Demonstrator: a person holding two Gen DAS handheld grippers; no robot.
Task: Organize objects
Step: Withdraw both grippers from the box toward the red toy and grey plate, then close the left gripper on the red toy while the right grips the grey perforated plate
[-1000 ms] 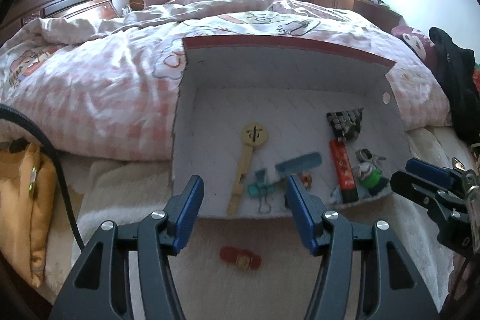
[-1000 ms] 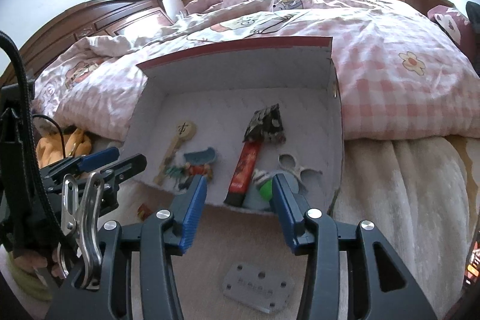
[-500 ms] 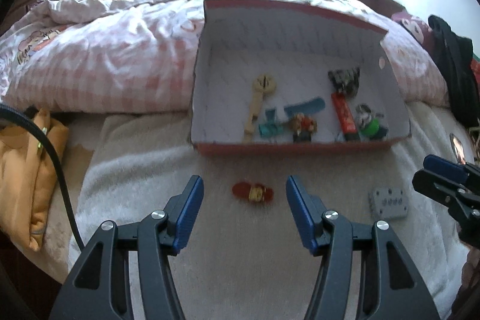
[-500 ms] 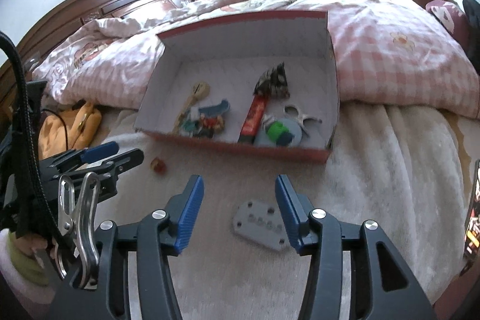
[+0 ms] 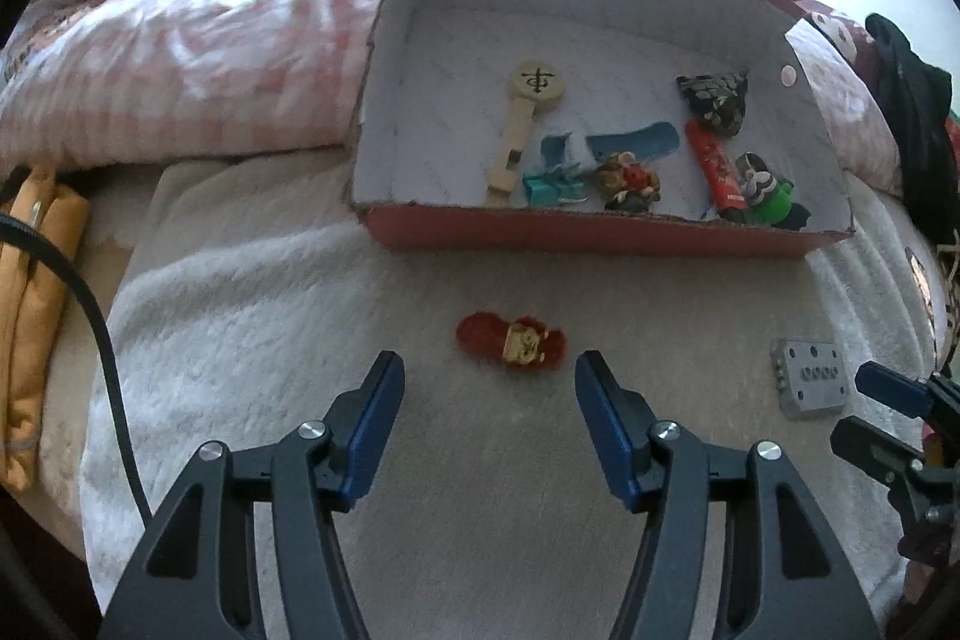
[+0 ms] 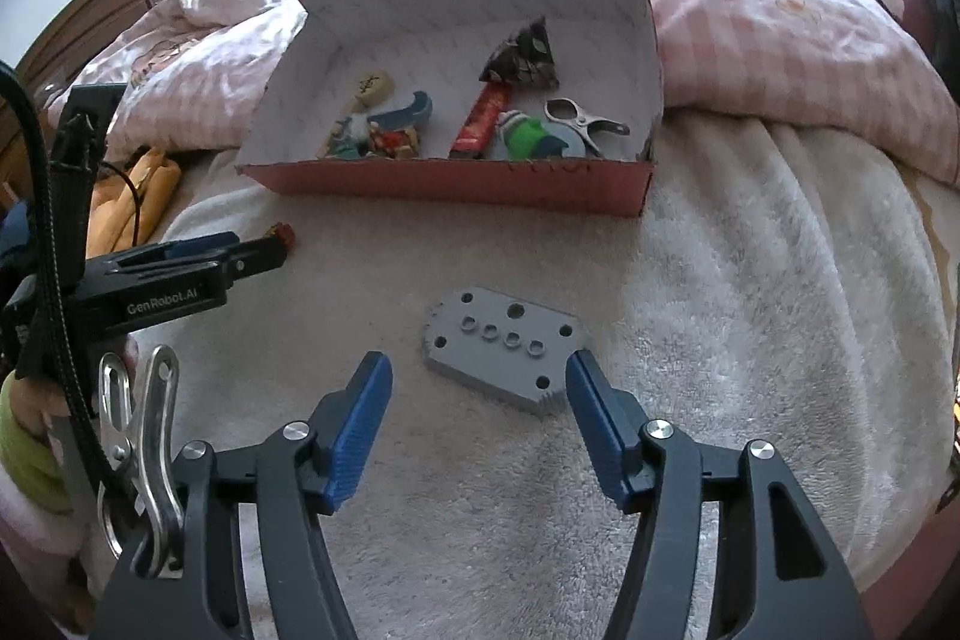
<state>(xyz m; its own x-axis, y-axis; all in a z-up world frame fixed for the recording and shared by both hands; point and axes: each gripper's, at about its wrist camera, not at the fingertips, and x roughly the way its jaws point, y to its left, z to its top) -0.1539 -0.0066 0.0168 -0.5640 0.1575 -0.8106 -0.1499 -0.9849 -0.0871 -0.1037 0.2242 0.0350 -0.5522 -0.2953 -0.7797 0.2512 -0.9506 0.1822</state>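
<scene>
A red cardboard box with a white inside lies open on a white fleece blanket and holds several small items. It also shows in the right wrist view. A small red and gold trinket lies on the blanket just ahead of my open, empty left gripper. A grey metal plate with holes lies between the fingertips of my open, empty right gripper. The plate also shows at the right of the left wrist view.
In the box lie a cream wooden key shape, teal clips, a red tube, a green object and a metal clamp. A pink checked quilt lies behind. An orange bag sits left.
Both grippers have drawn back from the box and lowered toward the blanket. The left one now faces the red trinket, the right one now straddles the grey plate. Both stayed open.
</scene>
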